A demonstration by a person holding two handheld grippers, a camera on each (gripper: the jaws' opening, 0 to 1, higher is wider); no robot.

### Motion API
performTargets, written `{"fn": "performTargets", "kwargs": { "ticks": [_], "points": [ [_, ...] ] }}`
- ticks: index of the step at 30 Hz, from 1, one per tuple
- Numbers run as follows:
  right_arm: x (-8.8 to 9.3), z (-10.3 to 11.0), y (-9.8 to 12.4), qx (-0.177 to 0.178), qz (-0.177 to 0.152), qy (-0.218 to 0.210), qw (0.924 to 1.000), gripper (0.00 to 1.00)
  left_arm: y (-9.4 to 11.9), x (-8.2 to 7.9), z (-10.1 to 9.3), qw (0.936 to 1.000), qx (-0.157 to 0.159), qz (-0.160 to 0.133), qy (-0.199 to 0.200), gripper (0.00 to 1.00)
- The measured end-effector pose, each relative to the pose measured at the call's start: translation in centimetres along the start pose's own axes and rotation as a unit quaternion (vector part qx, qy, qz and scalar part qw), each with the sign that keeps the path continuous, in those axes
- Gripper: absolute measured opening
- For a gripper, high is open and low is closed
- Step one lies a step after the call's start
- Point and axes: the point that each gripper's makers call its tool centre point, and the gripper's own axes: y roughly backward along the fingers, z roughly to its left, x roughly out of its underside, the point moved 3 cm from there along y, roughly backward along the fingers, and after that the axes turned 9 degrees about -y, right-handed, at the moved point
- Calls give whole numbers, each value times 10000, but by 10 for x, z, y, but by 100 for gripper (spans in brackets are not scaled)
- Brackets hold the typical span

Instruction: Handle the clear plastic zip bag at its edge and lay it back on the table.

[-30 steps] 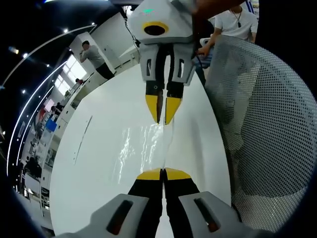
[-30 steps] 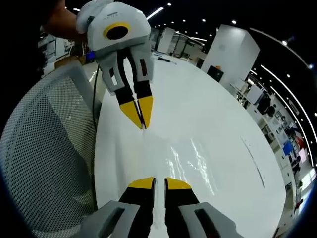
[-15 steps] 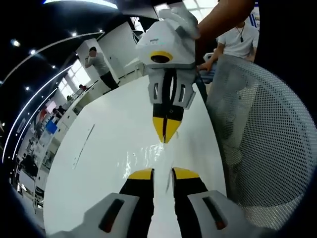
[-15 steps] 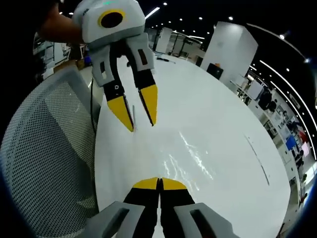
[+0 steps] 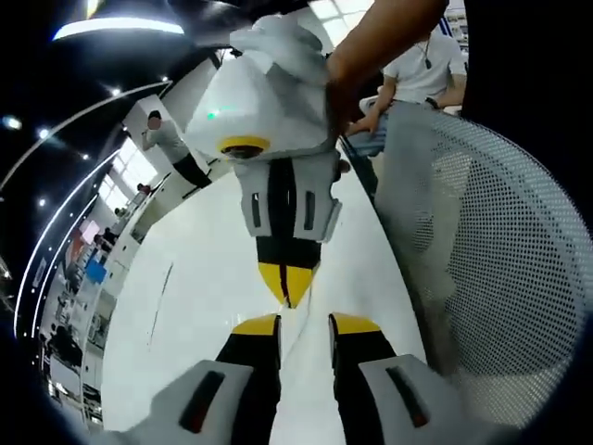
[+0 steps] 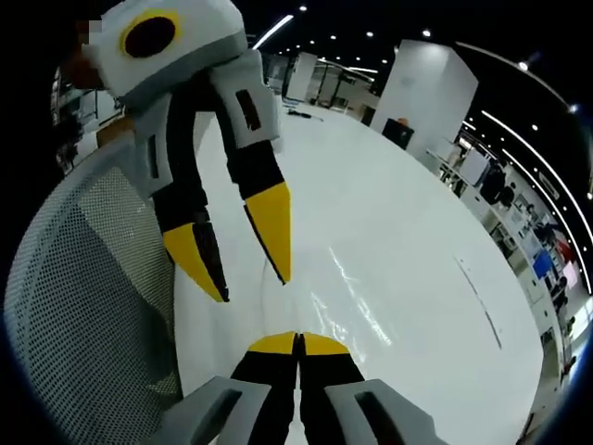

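The clear plastic zip bag point(image 6: 347, 301) shows as a glinting sheet low over the white table point(image 6: 408, 204), reaching down to my right gripper point(image 6: 296, 341). That gripper's yellow-tipped jaws are pressed together at the bag's near edge, though the pinch itself is hard to make out. In the left gripper view the right gripper point(image 5: 288, 286) points down at the table point(image 5: 199, 297) with its tips together. My left gripper point(image 5: 306, 323) stands open just below it with nothing between its jaws. From the right gripper view the left gripper point(image 6: 243, 264) looms close, jaws spread.
A grey mesh chair back point(image 5: 500, 241) stands against the table's edge, also in the right gripper view as the mesh chair point(image 6: 83, 306). People stand beyond the table's far end point(image 5: 167, 139). A thin dark line point(image 6: 477, 297) lies on the table.
My left gripper, shut on the bag's edge a second ago, has opened and let go. My right gripper has closed from a small gap. The two grippers have come closer together.
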Motion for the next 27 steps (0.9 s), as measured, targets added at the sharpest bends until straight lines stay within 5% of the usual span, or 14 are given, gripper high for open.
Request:
{"fn": "performTargets", "kwargs": {
  "ticks": [9,18,27],
  "points": [
    [-14,-3,7,145,-133,-182,9996,0,-16,0,4,9977,-335,347,-471,11],
    [-23,-10,11,319,-248,-310,9987,0,-18,8,9,9941,-583,711,-580,0],
    [-39,-27,22,697,-470,-323,9959,0,-15,13,9,9929,-697,812,-521,0]
  ]
}}
